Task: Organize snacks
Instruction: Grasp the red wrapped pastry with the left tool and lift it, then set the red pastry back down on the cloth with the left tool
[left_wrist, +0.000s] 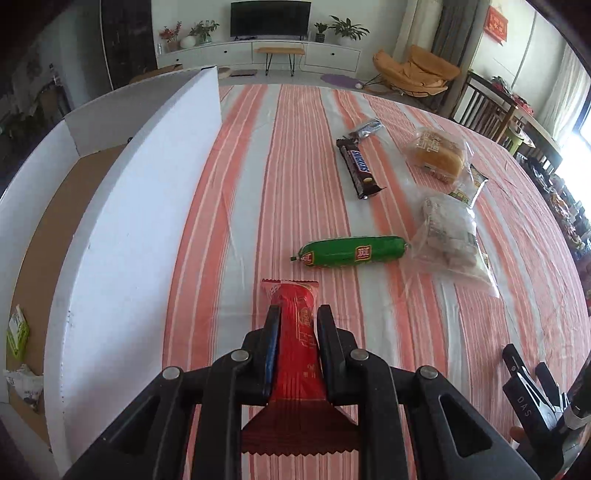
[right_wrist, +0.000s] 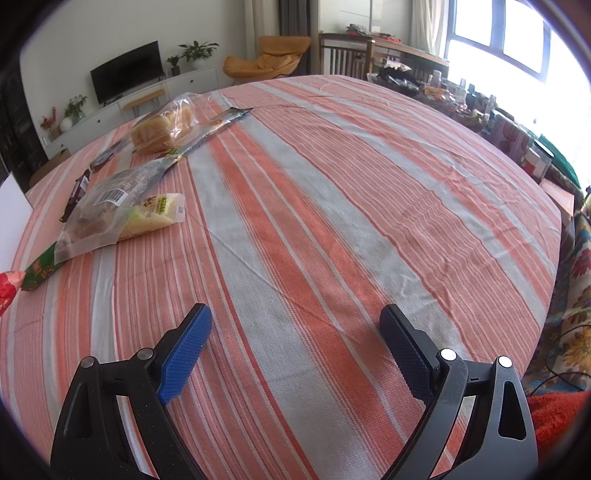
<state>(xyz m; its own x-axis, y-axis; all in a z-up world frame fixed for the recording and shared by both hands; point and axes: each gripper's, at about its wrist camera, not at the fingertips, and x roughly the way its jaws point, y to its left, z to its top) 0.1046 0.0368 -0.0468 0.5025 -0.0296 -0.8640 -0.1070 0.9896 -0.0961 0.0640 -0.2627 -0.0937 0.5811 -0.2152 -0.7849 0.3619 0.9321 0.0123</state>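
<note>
My left gripper is shut on a red snack packet and holds it above the striped tablecloth, just right of a white cardboard box. Ahead lie a green sausage, a Snickers bar, a bread bag and a clear bag of cakes. My right gripper is open and empty over bare cloth. In its view the snacks lie at the far left: the cake bag, a yellow packet, the bread bag, the green sausage.
The box's brown floor holds a green packet and a white packet. The right gripper's body shows at the lower right of the left wrist view. Clutter lines the table's far right edge.
</note>
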